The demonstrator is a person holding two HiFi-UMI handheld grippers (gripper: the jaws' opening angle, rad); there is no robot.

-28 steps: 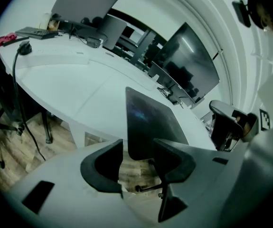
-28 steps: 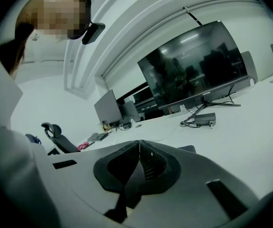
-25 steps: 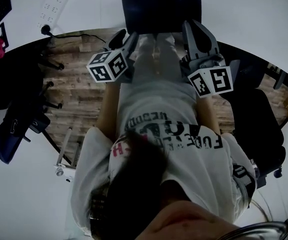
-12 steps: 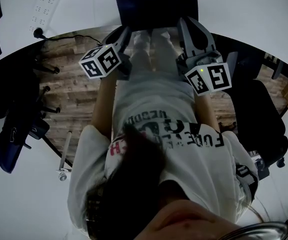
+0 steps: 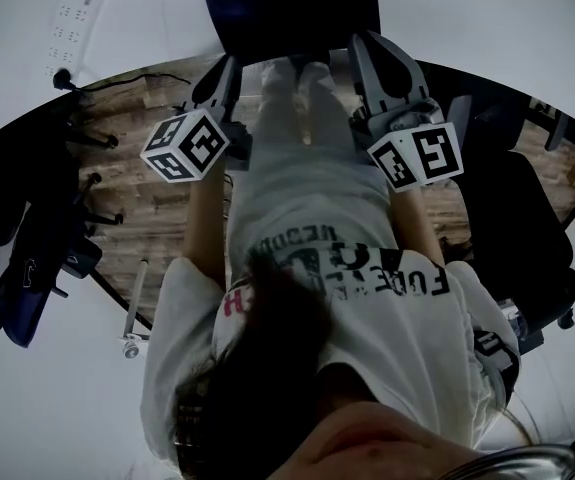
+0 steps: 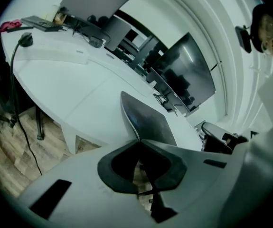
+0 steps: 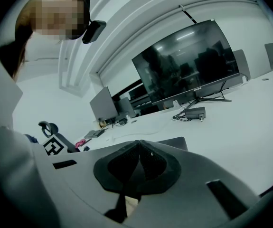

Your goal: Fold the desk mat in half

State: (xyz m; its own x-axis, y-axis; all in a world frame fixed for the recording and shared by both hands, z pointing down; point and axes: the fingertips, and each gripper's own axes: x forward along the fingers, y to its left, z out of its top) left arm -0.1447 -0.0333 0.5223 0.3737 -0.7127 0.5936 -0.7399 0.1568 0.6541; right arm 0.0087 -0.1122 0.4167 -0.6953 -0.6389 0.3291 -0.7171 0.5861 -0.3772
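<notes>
White desk [image 5: 487, 28], left fingers [image 6: 108, 161] closing on mat [image 6: 145, 121]

L tongs [image 5: 225, 66], R tongs [image 5: 371, 46] on near corners of mat [image 5: 287, 8].

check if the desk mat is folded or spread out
Not folded: the desk mat lies mostly spread on the white table, with only one near corner raised.

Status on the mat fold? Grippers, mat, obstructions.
Left gripper just closed on dark rectangular desk mat, corner raised. Right gripper shut on its near edge. Mat not yet folded. Nothing seen on it; black monitor well beyond.
</notes>
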